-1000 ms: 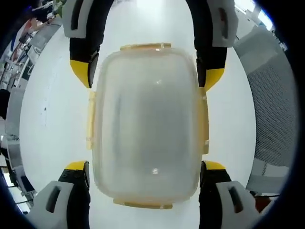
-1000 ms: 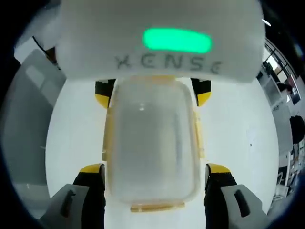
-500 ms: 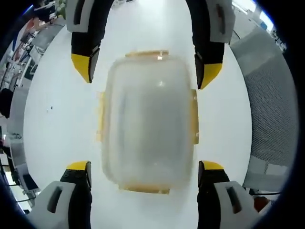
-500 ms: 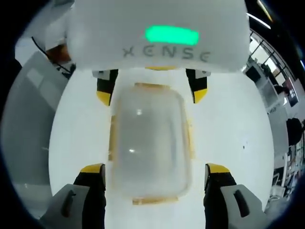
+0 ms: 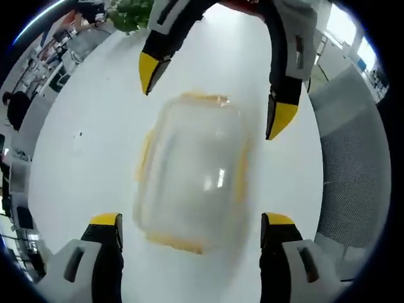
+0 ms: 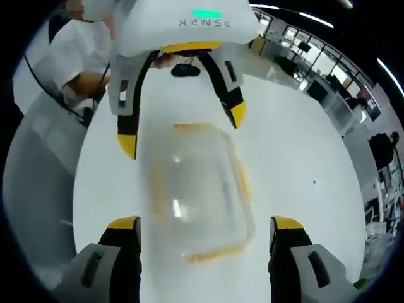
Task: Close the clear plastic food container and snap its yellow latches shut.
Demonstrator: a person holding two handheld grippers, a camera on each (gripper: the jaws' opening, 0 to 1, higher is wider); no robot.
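Observation:
The clear plastic food container (image 5: 192, 170) lies on the white table with its lid on. Blurred yellow latches (image 5: 144, 154) run along its sides. In the left gripper view my left gripper (image 5: 191, 221) is open above the container's near end, its jaws wider than the box and touching nothing. My right gripper (image 5: 213, 98) reaches in from the top, also open, above the far end. In the right gripper view the container (image 6: 199, 189) sits in the middle, with my right gripper (image 6: 205, 222) open above its near end. Opposite it, my left gripper (image 6: 182, 130) is open above the far end.
The white round table (image 5: 82, 164) extends well past the container on every side. A grey mesh chair (image 5: 353, 170) stands at its right edge. A person in white (image 6: 69, 63) is beyond the table (image 6: 303, 158). Green leaves (image 5: 129, 12) show at the far edge.
Both grippers have drawn back and up from the container, so it looks smaller and more table shows. All jaws stayed open. The views have tilted.

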